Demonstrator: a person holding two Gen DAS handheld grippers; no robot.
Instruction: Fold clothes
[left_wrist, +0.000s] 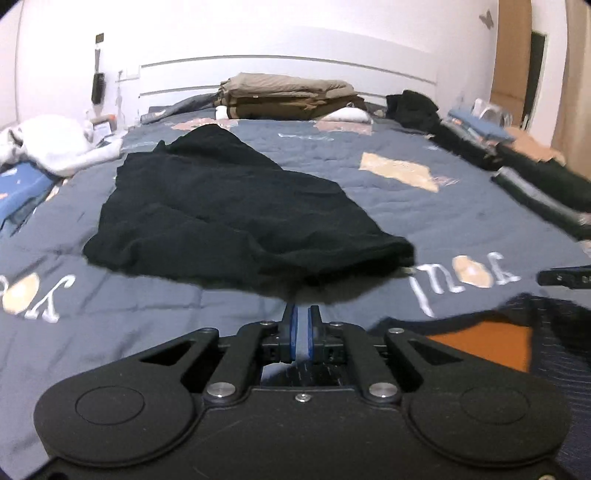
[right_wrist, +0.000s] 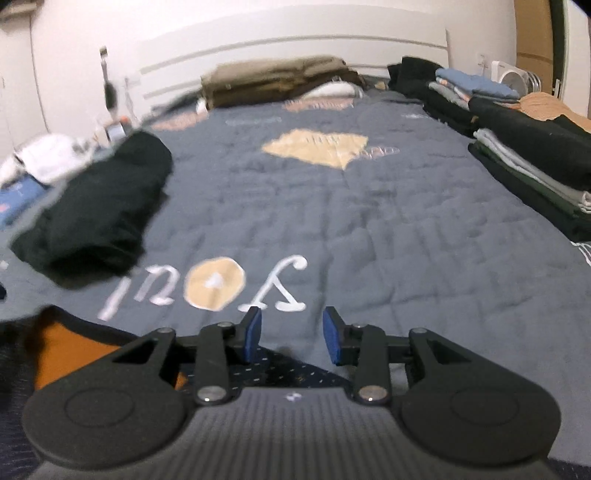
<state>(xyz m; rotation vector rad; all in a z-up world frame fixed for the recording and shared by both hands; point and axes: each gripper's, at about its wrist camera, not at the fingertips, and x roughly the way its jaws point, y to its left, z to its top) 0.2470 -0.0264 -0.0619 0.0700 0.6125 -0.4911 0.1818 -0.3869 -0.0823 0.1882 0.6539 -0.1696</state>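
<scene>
The black garment (left_wrist: 236, 206) lies just beyond the pressed-together left tongs (left_wrist: 302, 314), left of the spread, empty right tongs (right_wrist: 291, 325).

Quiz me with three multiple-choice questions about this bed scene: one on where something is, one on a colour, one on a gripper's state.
1. Where are the folded piles?
A. by the bed's right edge
B. under the black garment
C. on the floor

2. What colour is the garment mid-bed?
A. white
B. black
C. orange

3. The right gripper is:
A. clamped on cloth
B. open, holding nothing
C. fully shut

Answers: 1 A, they line the right side of the quilt; 2 B, dark cloth on grey-blue quilt; 3 B, only quilt shows between its blue pads.
</scene>
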